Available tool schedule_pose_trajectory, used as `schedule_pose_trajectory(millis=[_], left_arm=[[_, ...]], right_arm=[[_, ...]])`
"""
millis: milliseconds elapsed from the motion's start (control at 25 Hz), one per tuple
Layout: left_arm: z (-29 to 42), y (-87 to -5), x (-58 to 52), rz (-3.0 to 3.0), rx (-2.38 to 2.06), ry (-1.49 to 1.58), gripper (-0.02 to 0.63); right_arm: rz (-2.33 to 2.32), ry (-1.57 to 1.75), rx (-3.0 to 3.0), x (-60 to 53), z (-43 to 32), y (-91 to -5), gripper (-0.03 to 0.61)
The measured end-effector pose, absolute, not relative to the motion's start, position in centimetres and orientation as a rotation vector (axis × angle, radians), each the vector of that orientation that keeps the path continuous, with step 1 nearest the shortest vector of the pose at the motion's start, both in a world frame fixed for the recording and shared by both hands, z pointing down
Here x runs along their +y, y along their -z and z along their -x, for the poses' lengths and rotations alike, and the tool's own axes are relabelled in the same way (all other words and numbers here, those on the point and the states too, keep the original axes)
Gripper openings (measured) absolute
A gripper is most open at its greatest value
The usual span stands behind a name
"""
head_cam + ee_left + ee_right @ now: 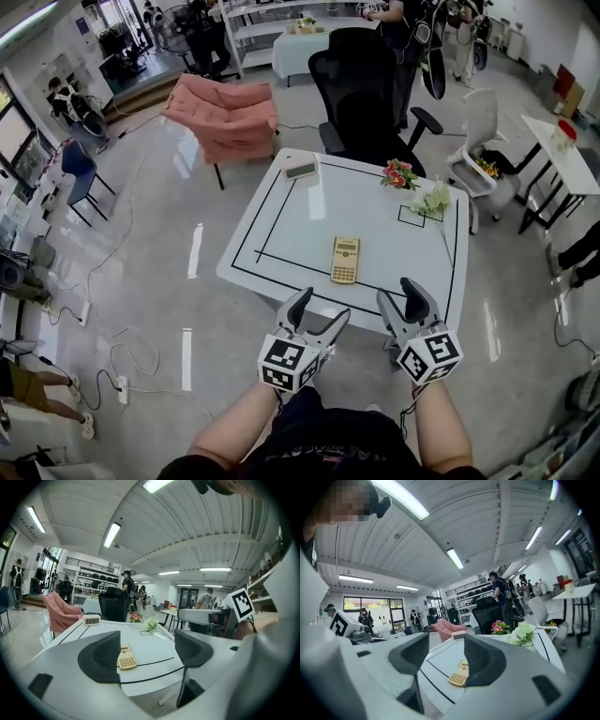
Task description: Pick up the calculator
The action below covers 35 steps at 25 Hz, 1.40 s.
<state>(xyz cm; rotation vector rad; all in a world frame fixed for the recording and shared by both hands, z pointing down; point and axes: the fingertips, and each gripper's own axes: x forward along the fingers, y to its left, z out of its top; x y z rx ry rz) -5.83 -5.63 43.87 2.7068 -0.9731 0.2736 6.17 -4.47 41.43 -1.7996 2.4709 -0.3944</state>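
Observation:
A yellow calculator [345,260] lies flat on the white table [281,234], inside the black outline, towards the near edge. Both grippers hover just short of that edge. My left gripper [319,312] is open, nothing between its jaws; the calculator [125,657] shows beyond, beside its left jaw. My right gripper [401,302] is open too and holds nothing; in the right gripper view the calculator [459,674] peeks past the right jaw.
A small digital clock [301,169] sits at the table's far left corner. Pink flowers [398,174] and white flowers [432,199] lie at the far right. A black office chair [361,94] and a pink armchair [225,114] stand behind the table.

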Motion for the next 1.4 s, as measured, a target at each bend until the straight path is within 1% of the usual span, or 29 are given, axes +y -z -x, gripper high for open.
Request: schedule_pose_trajectory(millis=[280,520,1000,1400], left_arm=[[8.8,-44.7,-9.8,-2.705,-0.862,-0.279,0.348],[9.7,-45.9,-12.2,-2.698,-0.768,-0.283,0.353],[7.3,-49.2,-14.3,-2.674,-0.619,-0.351,0.364],[4.3,-51.5,-16.6,-2.582,-0.675,-0.382,0.367]], right_arm=[[1.918,0.419,2.41,-8.0,-3.4,-41.8,0.218],[2.004,0.421,2.374,-9.7,-2.0,-42.0,0.218],[2.115,0.423,2.304,-11.5,-2.3,-41.9,0.218],[2.044,0.423,2.382,-14.4,-4.7,-42.2,0.218]])
